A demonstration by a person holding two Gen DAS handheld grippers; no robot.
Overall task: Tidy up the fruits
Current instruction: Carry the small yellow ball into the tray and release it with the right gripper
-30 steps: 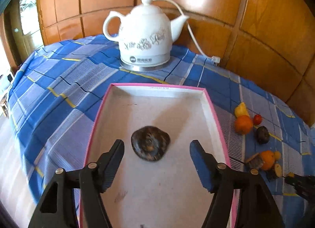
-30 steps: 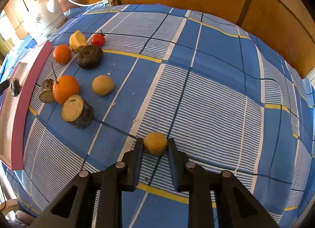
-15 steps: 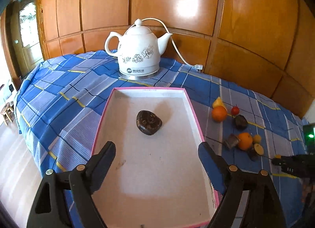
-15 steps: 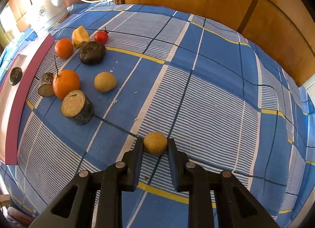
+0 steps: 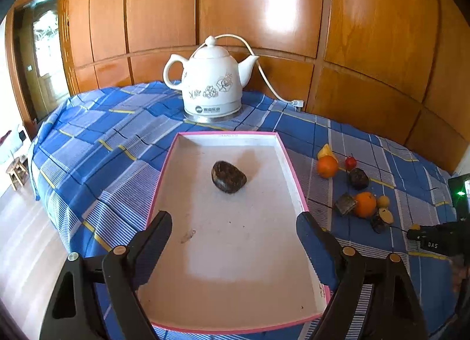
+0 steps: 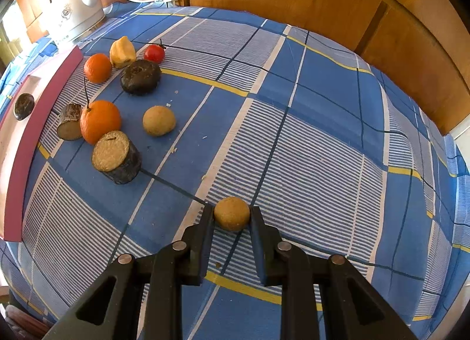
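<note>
The right gripper (image 6: 231, 214) is clamped on a round, matte tan fruit (image 6: 232, 212) resting on the checked blue cloth (image 6: 323, 140), well apart from the cluster of glossy oranges, a tomato and rough dark pieces near the tray. The left gripper (image 5: 233, 230) has just been opening; its jaws stand wide and empty above the pink-rimmed white tray (image 5: 229, 252), where one dark, wrinkled lump (image 5: 229, 177) lies.

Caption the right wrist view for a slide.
Right hand-held gripper shut on a tan fruit over the checked cloth; more fruits wait beside the pink tray.
</note>
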